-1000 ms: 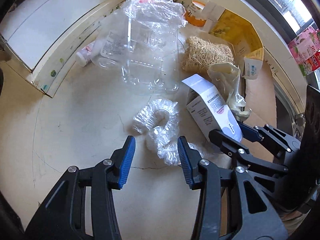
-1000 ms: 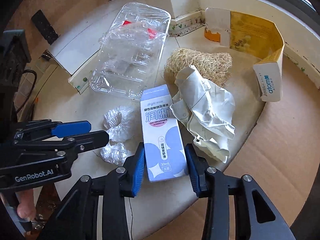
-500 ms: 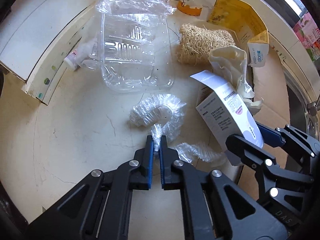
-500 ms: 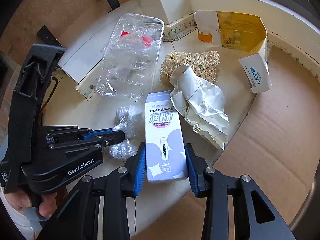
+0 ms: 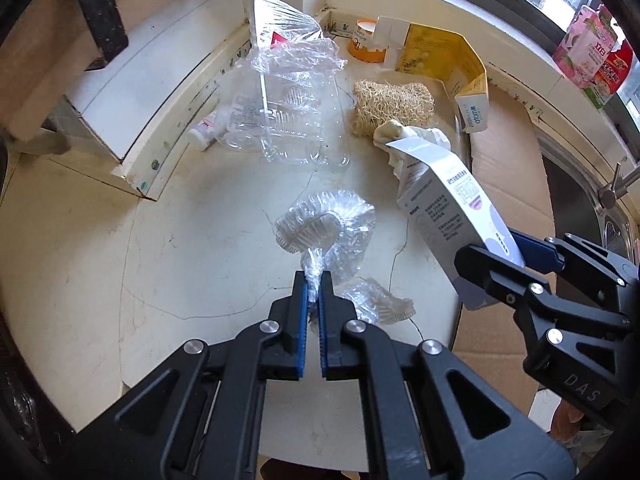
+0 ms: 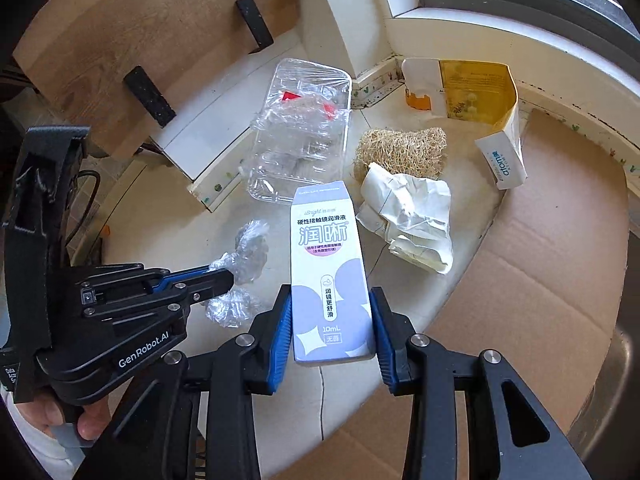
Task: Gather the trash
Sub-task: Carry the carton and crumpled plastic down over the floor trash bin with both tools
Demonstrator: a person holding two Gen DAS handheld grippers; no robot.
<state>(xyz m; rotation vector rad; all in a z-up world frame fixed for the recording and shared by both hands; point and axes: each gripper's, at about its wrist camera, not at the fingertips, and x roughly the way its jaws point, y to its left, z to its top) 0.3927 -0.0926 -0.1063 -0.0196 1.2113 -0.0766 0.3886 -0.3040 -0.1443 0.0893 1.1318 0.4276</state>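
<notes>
The left gripper (image 5: 313, 286) is pinching the crinkled plastic wrap (image 5: 326, 228) just above the worktop (image 5: 192, 248), while the right gripper (image 6: 330, 320) is clamping the white-and-purple carton (image 6: 329, 264) lengthwise, pointing away, beside it.

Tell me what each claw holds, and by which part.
Left claw is shut on a twisted neck of the crinkled plastic wrap. Right claw clamps the lower sides of the purple box, near its bottom end.
</notes>
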